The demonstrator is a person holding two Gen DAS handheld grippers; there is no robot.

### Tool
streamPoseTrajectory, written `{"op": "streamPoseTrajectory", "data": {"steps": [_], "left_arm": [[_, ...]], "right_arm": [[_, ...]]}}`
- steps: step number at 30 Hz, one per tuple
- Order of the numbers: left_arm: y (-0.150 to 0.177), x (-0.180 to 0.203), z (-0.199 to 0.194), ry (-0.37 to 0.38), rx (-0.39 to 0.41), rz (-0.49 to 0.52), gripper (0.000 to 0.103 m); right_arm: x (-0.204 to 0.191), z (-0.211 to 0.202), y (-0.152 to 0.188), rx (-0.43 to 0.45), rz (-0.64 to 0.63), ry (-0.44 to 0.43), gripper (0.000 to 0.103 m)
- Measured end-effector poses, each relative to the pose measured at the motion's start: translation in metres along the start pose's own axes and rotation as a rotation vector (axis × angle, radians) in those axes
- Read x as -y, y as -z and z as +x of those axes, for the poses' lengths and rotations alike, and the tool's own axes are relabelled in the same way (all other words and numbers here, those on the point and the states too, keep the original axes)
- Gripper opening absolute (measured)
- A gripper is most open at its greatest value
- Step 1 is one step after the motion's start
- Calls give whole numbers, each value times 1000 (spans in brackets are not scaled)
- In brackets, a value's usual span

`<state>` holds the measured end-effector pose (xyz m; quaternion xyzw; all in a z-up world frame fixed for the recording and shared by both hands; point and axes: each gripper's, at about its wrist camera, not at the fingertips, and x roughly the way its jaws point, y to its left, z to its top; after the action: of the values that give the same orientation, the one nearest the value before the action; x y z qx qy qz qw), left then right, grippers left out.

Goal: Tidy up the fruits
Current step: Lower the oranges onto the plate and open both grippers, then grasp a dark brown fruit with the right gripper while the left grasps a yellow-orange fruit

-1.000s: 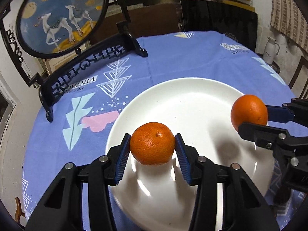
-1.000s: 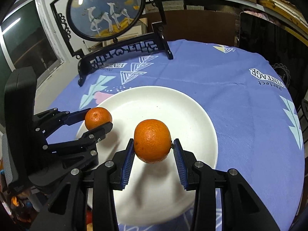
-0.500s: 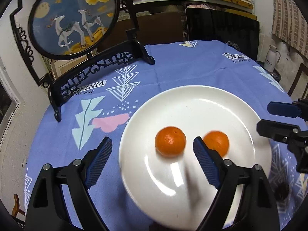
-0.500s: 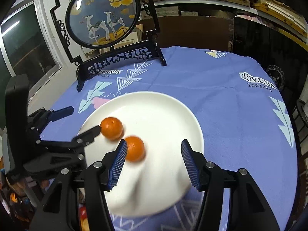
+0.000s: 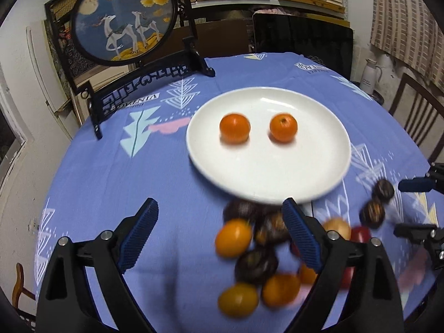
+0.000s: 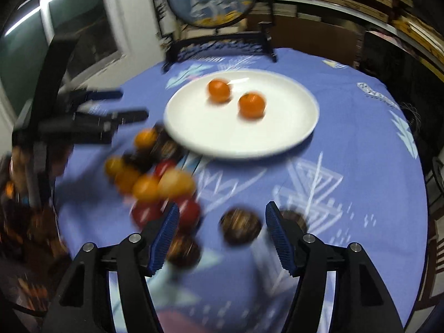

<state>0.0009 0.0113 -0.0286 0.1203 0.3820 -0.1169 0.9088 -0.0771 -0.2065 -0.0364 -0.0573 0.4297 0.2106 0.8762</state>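
Two oranges (image 5: 234, 127) (image 5: 283, 127) lie side by side on the white plate (image 5: 266, 172), seen again as oranges (image 6: 219, 91) (image 6: 251, 105) on the plate (image 6: 241, 138) in the right wrist view. My left gripper (image 5: 219, 208) hangs short of the plate's near rim. Its jaws are opening and grip nothing. A blurred pile of fruit (image 5: 233, 238) lies on the cloth below it. My right gripper (image 6: 222, 208) is also opening. A dark round fruit (image 6: 240, 229) lies on the cloth between its fingers, untouched. Each gripper shows in the other's view: right (image 5: 399, 206), left (image 6: 131, 105).
The pile holds orange, yellow, red and dark brown fruit (image 6: 166, 183), with two dark ones (image 5: 373, 215) apart at the right. A round painted screen on a black stand (image 5: 125, 16) stands at the table's far left. A chair (image 5: 416, 116) and a white flask (image 5: 370, 75) are beyond the table's right edge.
Both grippers let go of their oranges, which now rest on the plate. Both have pulled back toward the near side of the table with jaws widening, and the fruit pile has come into view.
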Motion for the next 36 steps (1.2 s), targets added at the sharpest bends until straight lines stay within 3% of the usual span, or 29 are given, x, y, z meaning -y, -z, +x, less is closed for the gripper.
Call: {"op": "streamPoseTrajectory", "data": {"steps": [6,10,11,12,13,21,24,28,36], "left_arm": [[31,-18,-15,22,-28,-21,91],[49,-19,-19,28,-49,27,91],[55,-17,-19,33,-56,47,91],[60,-15,-19,40,-61,66,91],[65,-14,-20,51,-63,81,91],[75,2,-1,101,-86,133,93],[72,2,1,141,-60,130,93],[75,-5,3,203,-56,118,84],[75,-16,13,165,-96,93,80]], "right_arm": [[-25,13,27,-72,-70,-14,65],[-31,30,28,-99,-69,-16,65],[-33,33,29,-107,-74,-14,62],[-37,37,30,-120,-94,-10,46],[-40,37,31,-115,-114,-12,41],[-30,31,31,-109,-92,11,41],[-25,29,32,-110,-74,14,41],[-22,30,33,-115,-55,14,41],[-20,31,30,-113,-49,12,41]]}}
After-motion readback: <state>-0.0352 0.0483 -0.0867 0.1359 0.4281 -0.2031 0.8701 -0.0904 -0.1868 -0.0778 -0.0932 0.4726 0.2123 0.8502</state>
